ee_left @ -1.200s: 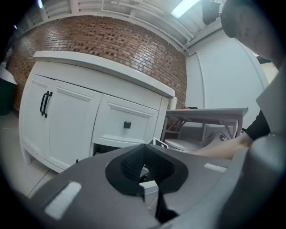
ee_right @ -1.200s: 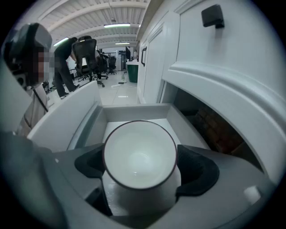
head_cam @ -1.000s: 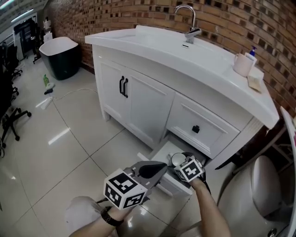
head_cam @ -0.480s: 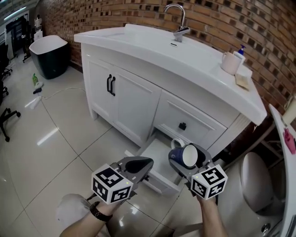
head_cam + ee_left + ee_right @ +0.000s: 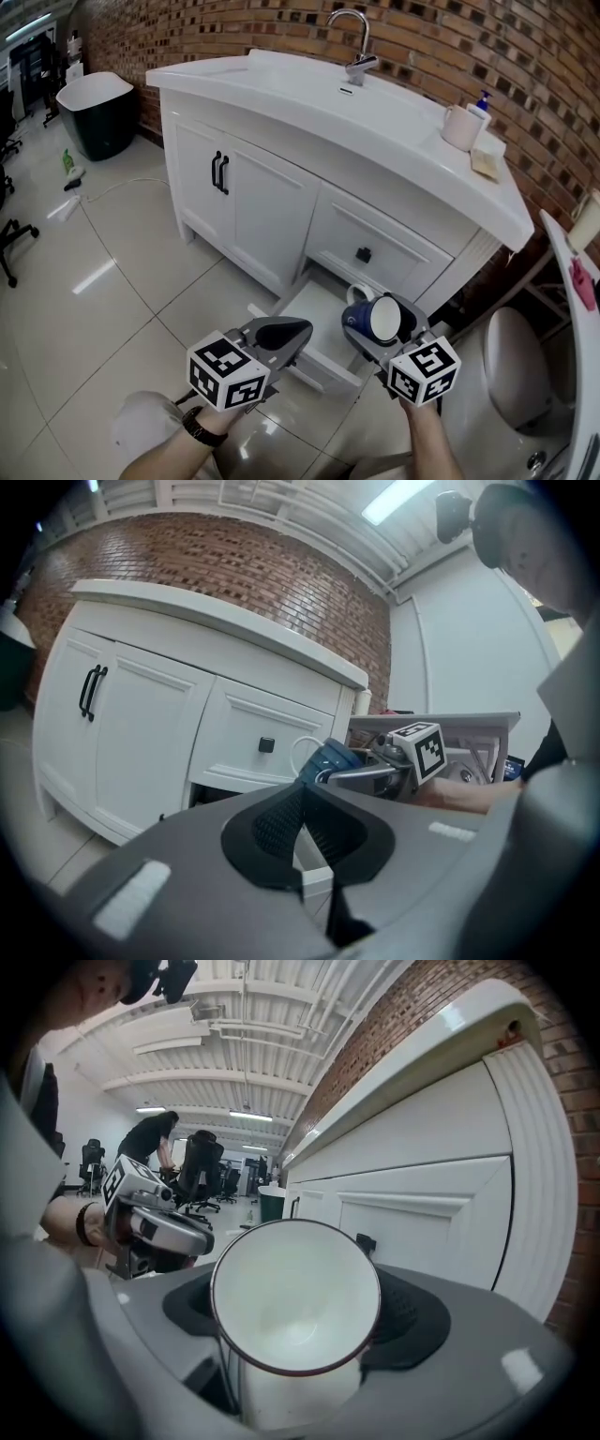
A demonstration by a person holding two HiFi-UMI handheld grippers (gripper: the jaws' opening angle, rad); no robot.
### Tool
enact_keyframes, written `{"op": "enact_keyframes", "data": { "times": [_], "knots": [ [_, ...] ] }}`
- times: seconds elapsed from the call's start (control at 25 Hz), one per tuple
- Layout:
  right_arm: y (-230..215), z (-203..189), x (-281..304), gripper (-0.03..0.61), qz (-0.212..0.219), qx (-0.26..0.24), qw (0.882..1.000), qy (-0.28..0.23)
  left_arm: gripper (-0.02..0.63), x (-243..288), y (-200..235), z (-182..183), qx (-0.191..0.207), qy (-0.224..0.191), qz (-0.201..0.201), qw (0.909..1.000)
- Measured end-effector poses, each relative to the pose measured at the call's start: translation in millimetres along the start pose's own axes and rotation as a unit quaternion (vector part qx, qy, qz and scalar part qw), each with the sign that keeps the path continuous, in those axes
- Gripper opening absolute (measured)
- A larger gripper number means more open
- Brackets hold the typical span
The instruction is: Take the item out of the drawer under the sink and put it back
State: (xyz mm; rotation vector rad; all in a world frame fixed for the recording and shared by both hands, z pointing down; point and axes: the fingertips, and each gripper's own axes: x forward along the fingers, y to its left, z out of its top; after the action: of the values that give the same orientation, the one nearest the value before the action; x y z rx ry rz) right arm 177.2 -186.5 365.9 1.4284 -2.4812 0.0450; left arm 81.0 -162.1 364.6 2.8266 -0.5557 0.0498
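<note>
A blue mug with a white inside lies on its side in my right gripper, whose jaws are shut on its body, mouth towards the camera. It hangs above the open bottom drawer of the white sink cabinet. The right gripper view is filled by the mug between the pads. My left gripper hovers to the mug's left over the drawer front, jaws shut and empty. From the left gripper view, the mug and the right gripper show just beyond the closed tips.
The upper drawer with a black knob is closed, as are the cabinet doors. A faucet, a cup and soap sit on the countertop. A toilet stands at the right, a dark bin at far left.
My right gripper has risen out of the bottom drawer with the mug and now holds it above the drawer. The left gripper has stayed beside it, and little has moved in the last half second.
</note>
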Motion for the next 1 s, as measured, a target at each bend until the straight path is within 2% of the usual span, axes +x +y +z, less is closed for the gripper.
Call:
{"op": "enact_keyframes", "data": {
  "times": [0.12, 0.24, 0.44, 0.72, 0.92, 1.0],
  "knots": [
    [-1, -13, 12, 0.417, 0.003, 0.000, 1.000, 0.025, 0.021, 0, -2, 3, -0.016, -0.010, -0.007, 0.9998],
    [-4, -43, 37, 0.417, 0.010, 0.014, 0.997, 0.077, 0.021, -2, -2, 4, -0.017, -0.010, -0.009, 0.9998],
    [-9, -116, 93, 0.417, 0.027, 0.015, 0.983, 0.183, 0.021, -6, 3, 5, -0.027, -0.008, 0.004, 0.9996],
    [-6, -169, 128, 0.419, 0.040, 0.021, 0.964, 0.260, 0.021, -14, 15, 14, -0.060, -0.022, 0.018, 0.9978],
    [-4, -173, 133, 0.427, 0.038, 0.013, 0.965, 0.258, 0.018, -17, 21, 13, -0.078, -0.026, 0.023, 0.9963],
    [-4, -165, 128, 0.483, 0.035, 0.007, 0.969, 0.244, 0.017, -17, 21, 13, -0.080, -0.027, 0.022, 0.9962]
  ]
}}
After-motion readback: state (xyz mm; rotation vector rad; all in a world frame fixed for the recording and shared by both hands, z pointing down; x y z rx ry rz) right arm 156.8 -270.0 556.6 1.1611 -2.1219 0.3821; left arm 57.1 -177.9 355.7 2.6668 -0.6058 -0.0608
